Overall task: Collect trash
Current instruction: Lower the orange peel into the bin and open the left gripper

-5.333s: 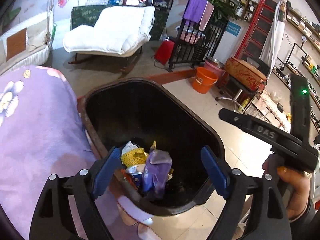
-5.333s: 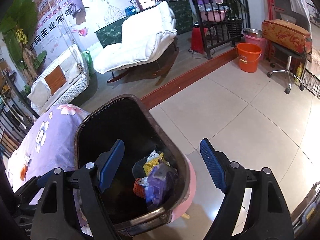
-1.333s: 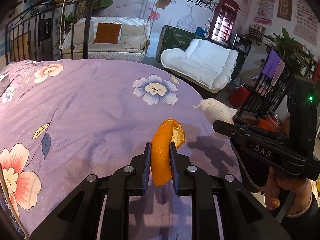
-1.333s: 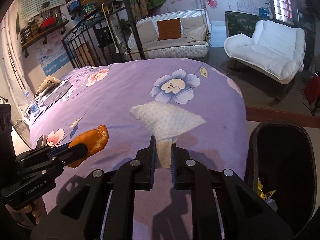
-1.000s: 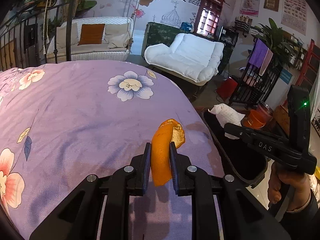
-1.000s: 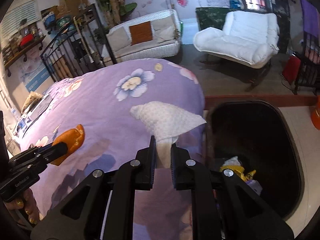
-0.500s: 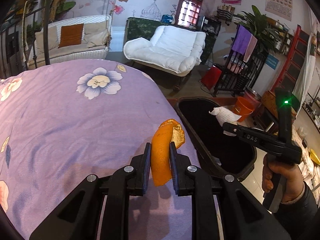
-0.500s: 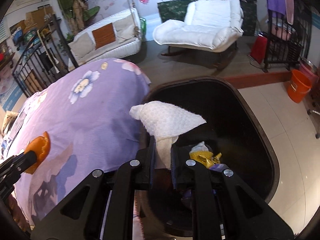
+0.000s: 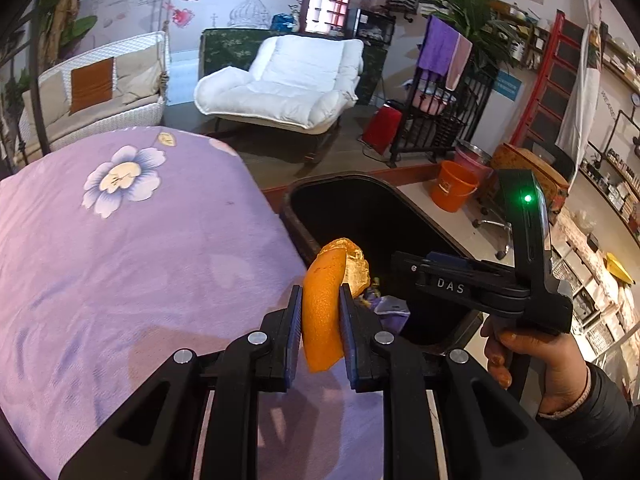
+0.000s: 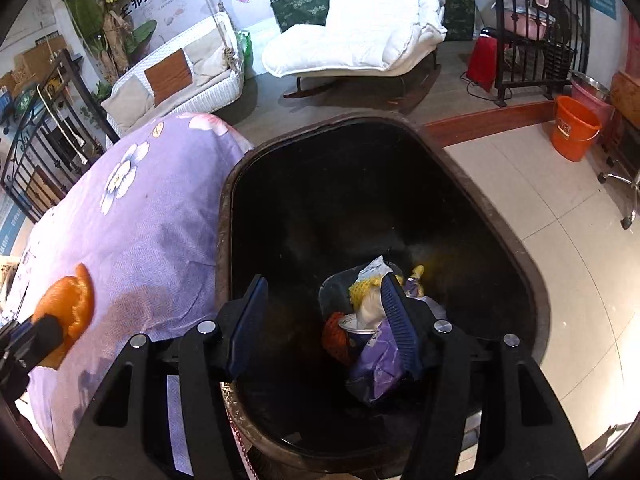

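Observation:
My left gripper is shut on a curled strip of orange peel, which stands upright between the pads over the purple bedspread's edge, just short of the black trash bin. My right gripper hangs over the bin's mouth, its jaws opening with nothing between them. Below it a white tissue lies on the trash pile, beside a purple wrapper and yellow netting. In the right wrist view the peel shows at far left. A hand holds the right gripper.
The bin stands on tiled floor against the bed's side. An orange bucket, a swivel chair base, a black rack and a white rocking chair stand beyond it.
My right gripper swung from the bed to over the bin and opened; the tissue it held left the pads. My left gripper carried the peel toward the bin.

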### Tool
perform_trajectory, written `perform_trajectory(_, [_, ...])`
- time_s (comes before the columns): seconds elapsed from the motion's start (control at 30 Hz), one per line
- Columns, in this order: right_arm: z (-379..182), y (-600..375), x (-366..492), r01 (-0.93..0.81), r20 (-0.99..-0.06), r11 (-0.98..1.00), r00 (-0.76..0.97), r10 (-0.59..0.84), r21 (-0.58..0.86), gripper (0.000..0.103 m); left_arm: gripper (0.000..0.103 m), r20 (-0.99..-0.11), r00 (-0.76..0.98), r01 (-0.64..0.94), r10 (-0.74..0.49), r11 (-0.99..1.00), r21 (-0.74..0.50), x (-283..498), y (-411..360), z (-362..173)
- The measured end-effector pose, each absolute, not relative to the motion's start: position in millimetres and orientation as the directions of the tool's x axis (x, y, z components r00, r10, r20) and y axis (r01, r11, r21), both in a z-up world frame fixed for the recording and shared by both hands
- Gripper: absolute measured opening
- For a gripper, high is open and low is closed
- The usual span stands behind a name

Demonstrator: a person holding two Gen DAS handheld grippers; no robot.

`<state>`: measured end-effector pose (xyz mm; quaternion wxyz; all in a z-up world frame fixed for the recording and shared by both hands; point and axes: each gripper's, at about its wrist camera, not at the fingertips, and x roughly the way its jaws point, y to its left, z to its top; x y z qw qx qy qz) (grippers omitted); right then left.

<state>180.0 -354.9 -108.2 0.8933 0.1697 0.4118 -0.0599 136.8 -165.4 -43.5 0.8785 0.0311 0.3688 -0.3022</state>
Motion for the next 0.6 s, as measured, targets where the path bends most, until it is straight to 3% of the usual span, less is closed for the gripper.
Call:
perform_trajectory(0.23, [-86.6,-375.3,160.4,0.296,-0.701,0.930,0.710,-0.063,0.217,0.072,0.019,-0.673,0.499,0.622,-0.546,0.766,-0.162,136.1,-197.5,-45.8])
perform_trajectory(0.6, [-72.6,-403.9,140.9,0.375,-0.665,0.904,0.732,-0.151,0.207,0.072,0.019,-0.706,0.416,0.695,-0.574,0.701,-0.161,142.2,-248.5,-58.3])
